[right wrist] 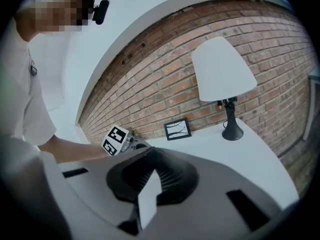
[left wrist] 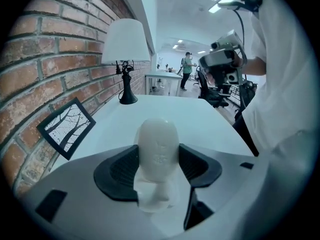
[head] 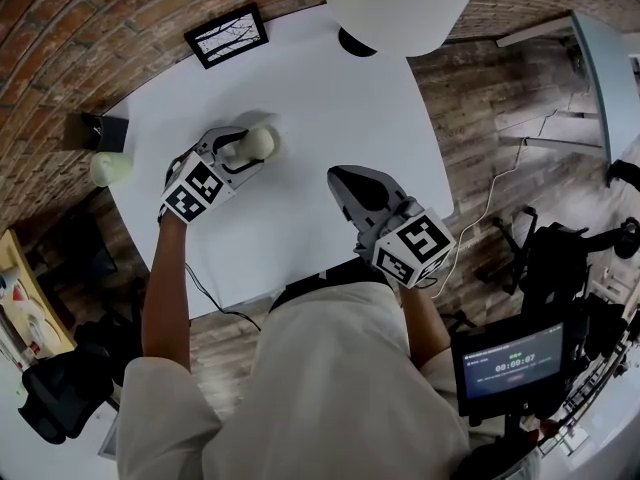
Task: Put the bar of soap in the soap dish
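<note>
The left tongs (head: 242, 154) clench the bar of soap (left wrist: 158, 144) by its sides, low over the counter (head: 330, 98) at ten o'clock, probably for carrying, while the right tongs (right wrist: 152, 170) idle clenched on nothing.

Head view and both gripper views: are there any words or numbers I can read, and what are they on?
"00:00:07", on the screen at the lower right; the smaller lines around it are too small to read.
Left marker cube and right marker cube: black-and-white square patterns only, no words.
Bar of soap: a faint stamped mark, too blurred to read.
Framed picture: bare branches, no writing.
</note>
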